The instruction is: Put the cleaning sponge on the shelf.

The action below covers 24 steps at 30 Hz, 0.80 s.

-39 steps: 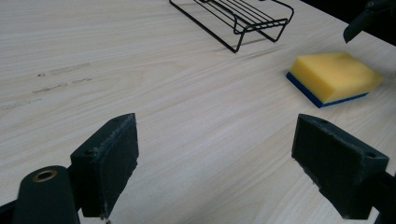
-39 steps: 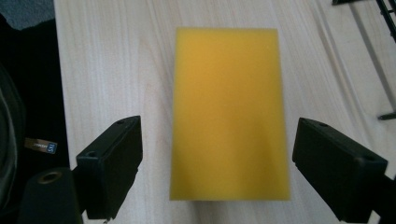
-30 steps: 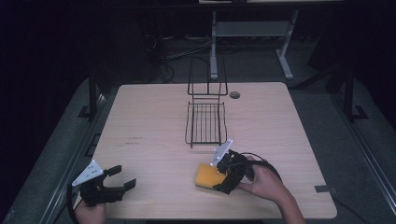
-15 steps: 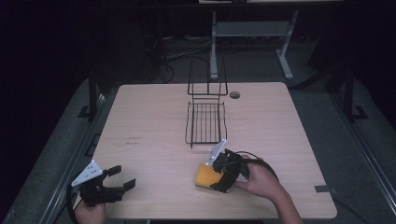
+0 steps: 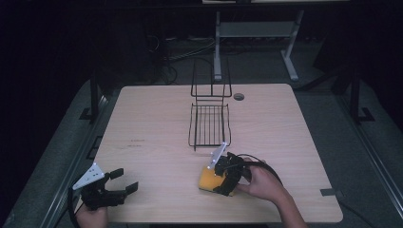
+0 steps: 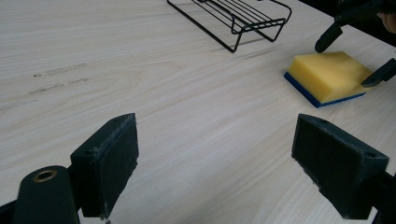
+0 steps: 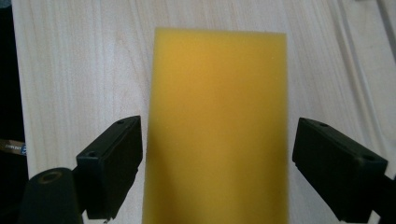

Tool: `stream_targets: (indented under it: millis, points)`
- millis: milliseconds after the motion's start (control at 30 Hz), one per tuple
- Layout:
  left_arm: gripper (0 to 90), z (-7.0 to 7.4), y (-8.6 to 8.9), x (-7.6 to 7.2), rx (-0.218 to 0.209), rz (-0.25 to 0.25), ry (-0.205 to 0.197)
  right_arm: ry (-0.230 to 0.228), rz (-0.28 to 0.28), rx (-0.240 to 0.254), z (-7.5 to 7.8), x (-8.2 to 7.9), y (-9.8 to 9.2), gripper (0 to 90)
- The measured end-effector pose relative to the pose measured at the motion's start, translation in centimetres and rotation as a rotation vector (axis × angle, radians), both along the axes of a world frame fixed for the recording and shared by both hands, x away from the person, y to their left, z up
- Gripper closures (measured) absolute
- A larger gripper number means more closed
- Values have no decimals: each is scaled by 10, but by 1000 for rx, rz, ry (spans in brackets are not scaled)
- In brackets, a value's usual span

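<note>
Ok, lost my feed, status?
Right gripper open, straddling yellow foam sponge. Left gripper open, idle. Black wire rack apart; nothing blocking.

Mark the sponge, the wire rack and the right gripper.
sponge (image 7: 217, 126), right gripper view, middle of its yellow top.
wire rack (image 5: 209, 124), high view, its flat wire tray.
right gripper (image 7: 217, 177), right gripper view, between its open jaws.

We find no text, label, brand or number that we can read on anything here. A small strip with tiny pale characters (image 7: 12, 147) sits at the dark left edge of the right gripper view, but it is too small for us to make out.
</note>
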<state>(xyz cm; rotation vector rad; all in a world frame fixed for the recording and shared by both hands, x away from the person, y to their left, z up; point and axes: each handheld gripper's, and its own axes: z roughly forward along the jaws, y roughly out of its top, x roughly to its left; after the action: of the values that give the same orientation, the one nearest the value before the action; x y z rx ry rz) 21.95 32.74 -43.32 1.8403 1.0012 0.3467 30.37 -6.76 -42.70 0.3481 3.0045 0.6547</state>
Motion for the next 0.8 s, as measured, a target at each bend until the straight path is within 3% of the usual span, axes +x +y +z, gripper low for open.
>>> stream_targets:
  millis: [800]
  points:
    - [140, 0, 2, 0, -10, 2, -3, 14, 12, -35, -16, 1, 6, 159]
